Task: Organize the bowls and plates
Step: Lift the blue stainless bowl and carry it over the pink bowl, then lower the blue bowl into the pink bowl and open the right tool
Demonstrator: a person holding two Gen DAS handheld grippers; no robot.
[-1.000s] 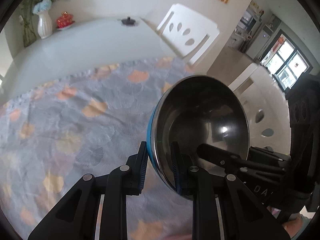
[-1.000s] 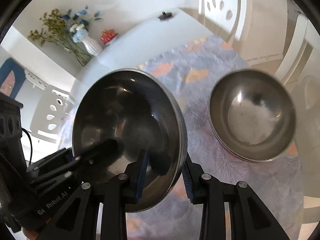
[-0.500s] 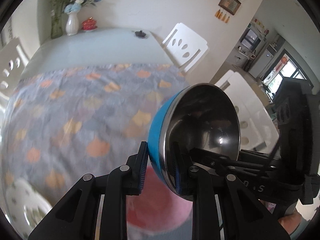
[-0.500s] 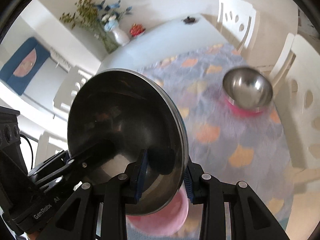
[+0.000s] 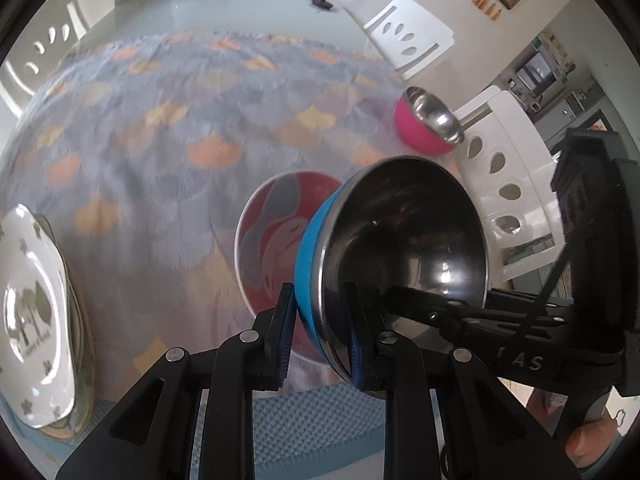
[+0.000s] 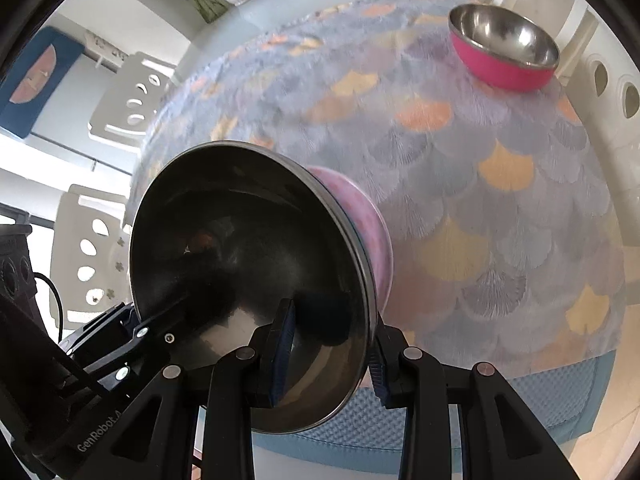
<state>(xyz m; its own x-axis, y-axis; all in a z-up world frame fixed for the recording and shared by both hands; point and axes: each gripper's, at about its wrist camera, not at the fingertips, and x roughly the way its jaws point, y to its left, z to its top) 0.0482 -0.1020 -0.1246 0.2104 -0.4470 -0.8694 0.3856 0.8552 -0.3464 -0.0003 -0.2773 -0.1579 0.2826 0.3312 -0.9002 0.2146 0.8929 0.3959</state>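
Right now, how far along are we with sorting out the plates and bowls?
Looks done: white plates already sit stacked at the table edge. In hand: the left gripper and right gripper both clamp the rim of the blue steel bowl, tilted over the pink patterned bowl. Left: setting it down, probably into that bowl, then gathering the magenta steel bowl at the far side.

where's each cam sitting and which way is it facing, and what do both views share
Left wrist view: sits on the left gripper, aimed down along its fingers at the patterned cloth; those fingers clamp the blue bowl, and the right gripper reaches into it.
Right wrist view: sits on the right gripper, aimed down over the same cloth; its fingers clamp the same bowl's rim, with the left gripper at lower left.
Shared: the blue bowl, pink bowl, and the pink dish below.
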